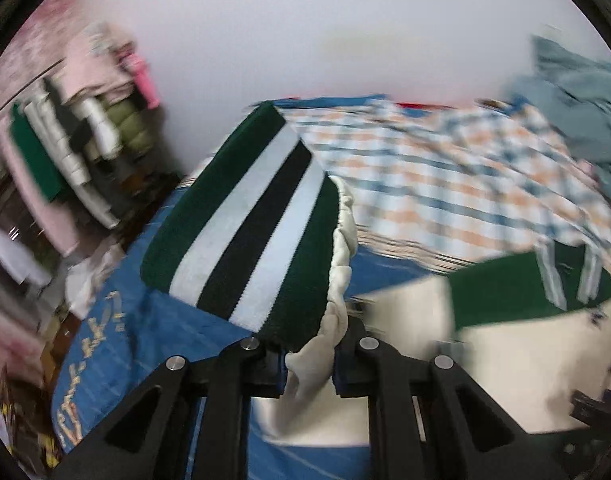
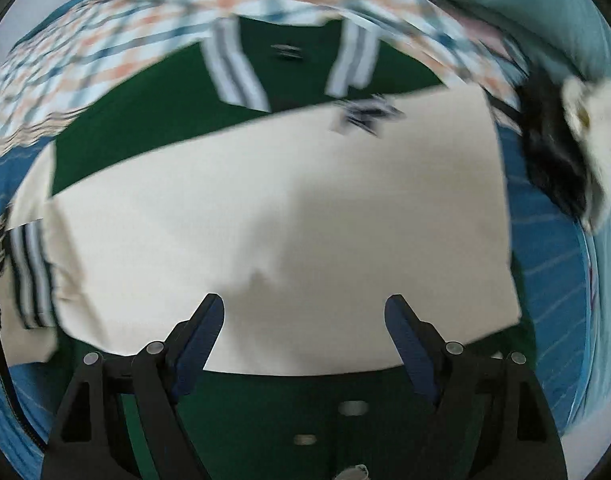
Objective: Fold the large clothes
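**Left fingers grip a cuff, right fingers spread above the jacket**

The left gripper (image 1: pixel 309 364) is clenched on the cream lining (image 1: pixel 337 240) at the striped cuff (image 1: pixel 245 220) of a sleeve, which rises from between its fingers (image 1: pixel 275 372); the cuff carries green, white and black bands. The right gripper (image 2: pixel 304 316) hangs with its fingers (image 2: pixel 203 320) spread wide and nothing between them, pointing down at the cream panel of the green-and-cream jacket (image 2: pixel 289 208). The jacket lies spread on a blue bed sheet (image 2: pixel 545 264), its green collar part with white stripes toward the far edge. A plaid shirt (image 1: pixel 445 184) lies along the far edge of the bed, partly over the jacket's top. A grey-blue garment (image 1: pixel 577 104) sits at the far right corner. A stack of folded clothes (image 1: pixel 85 136) stands off the bed's left edge against a white wall (image 1: pixel 305 32). Both views are blurred.
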Tool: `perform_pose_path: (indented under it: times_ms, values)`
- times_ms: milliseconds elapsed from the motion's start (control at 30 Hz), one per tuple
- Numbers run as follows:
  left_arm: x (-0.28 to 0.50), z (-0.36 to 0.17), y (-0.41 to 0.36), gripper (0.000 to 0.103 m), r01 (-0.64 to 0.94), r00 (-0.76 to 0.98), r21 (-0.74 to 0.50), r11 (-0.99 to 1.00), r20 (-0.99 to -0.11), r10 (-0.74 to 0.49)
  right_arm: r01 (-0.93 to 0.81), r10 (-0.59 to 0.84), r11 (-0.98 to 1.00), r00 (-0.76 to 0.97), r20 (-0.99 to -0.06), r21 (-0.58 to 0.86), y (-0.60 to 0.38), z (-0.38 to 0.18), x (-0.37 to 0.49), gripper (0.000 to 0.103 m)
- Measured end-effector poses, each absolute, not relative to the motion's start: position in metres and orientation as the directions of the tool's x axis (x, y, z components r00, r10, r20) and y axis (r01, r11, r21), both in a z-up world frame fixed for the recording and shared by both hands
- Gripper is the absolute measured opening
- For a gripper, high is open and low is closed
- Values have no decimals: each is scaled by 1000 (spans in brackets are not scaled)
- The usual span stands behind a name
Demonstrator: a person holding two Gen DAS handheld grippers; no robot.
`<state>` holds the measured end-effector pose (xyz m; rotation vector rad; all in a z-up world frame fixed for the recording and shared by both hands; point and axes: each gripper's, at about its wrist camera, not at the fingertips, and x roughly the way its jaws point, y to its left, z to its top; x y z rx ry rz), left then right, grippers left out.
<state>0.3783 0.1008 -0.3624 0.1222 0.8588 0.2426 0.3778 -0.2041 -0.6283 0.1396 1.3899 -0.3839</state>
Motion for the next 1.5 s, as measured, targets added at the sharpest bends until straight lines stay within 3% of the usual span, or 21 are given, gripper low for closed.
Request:
perform_pose_path:
  times_ms: [433,633,733,767,800,867,1000,1133,1300,1433,1467,1500]
  values:
    - [358,-391,-220,11,214,529,108,971,-848,-22,524,-160,850,159,-974,-54,-419,-616,309,84]
    - [355,-444,-323,12,308,423,104,946,-905,-39,626,-136,779,106,-985,-40,-525,-630,256,84]
    - [356,-478,-356,17,325,359,106,940,-933,-19,643,-65,764,146,-987,44,-557,-636,231,84]
    - [356,-483,-359,28,325,348,102,940,-937,-19,641,-45,764,157,-987,67,-563,-636,225,84]
    - [357,-488,-362,51,332,332,79,940,-942,-38,637,-9,764,174,-985,106,-571,-637,217,84]
    - [355,-491,-366,82,348,291,9,937,-952,-99,634,72,748,215,-974,195,-580,-636,203,84]
    - [348,-465,-358,83,354,322,-33,935,-934,-154,619,169,724,268,-948,304,-582,-625,184,84]
    - [331,-424,-298,83,274,385,7,962,-917,-104,560,245,747,268,-932,358,-565,-615,185,84]
    - [294,-427,-177,83,74,418,259,963,-885,206,366,270,872,194,-943,325,-511,-626,222,84]
    - [287,-494,-96,83,-22,277,428,903,-866,417,201,299,928,94,-950,312,-464,-656,261,83]
    - [288,-511,-76,83,-50,240,449,892,-861,447,167,300,937,62,-952,306,-453,-668,271,80]
    - [291,-522,-65,83,-68,220,465,883,-856,468,151,270,950,42,-962,273,-447,-677,277,58]
